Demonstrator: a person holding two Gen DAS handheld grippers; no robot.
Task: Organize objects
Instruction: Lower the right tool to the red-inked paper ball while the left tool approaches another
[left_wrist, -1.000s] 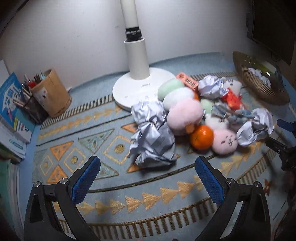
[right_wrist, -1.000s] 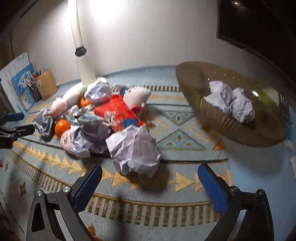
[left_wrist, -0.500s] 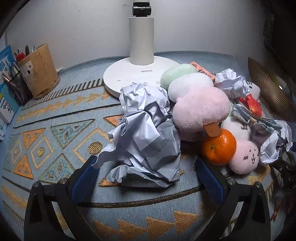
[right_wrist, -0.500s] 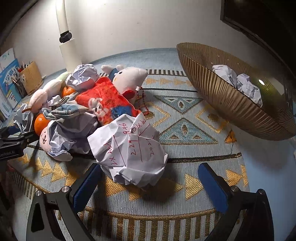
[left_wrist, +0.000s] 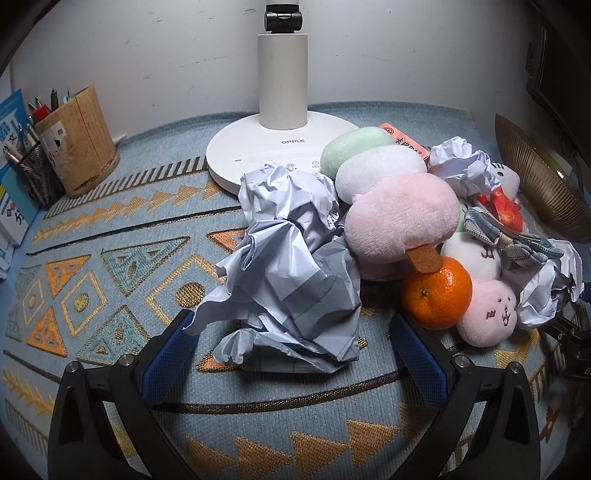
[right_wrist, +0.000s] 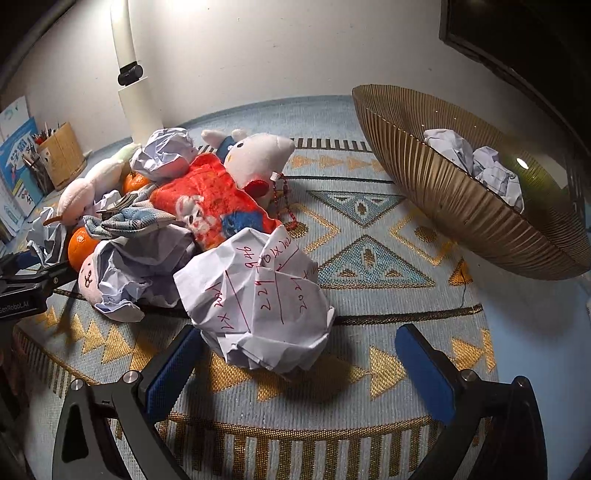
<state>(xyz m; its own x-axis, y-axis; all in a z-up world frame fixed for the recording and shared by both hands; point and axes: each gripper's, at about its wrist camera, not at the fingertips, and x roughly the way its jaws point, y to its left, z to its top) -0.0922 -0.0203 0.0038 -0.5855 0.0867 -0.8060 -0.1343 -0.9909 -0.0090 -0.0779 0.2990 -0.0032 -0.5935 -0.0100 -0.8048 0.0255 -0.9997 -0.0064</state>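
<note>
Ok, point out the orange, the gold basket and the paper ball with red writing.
orange (left_wrist: 437, 297): left wrist view, middle of its peel.
gold basket (right_wrist: 454, 201): right wrist view, ribbed outer wall.
paper ball with red writing (right_wrist: 258, 299): right wrist view, its written face.

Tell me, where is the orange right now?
In the left wrist view the orange sits right of centre on the rug, tucked under the big pink plush and touching the small pink plush with a face.

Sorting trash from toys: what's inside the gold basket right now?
Two crumpled paper balls lie in the gold basket. Its near wall hides the bottom, so anything lower can't be seen.
</note>
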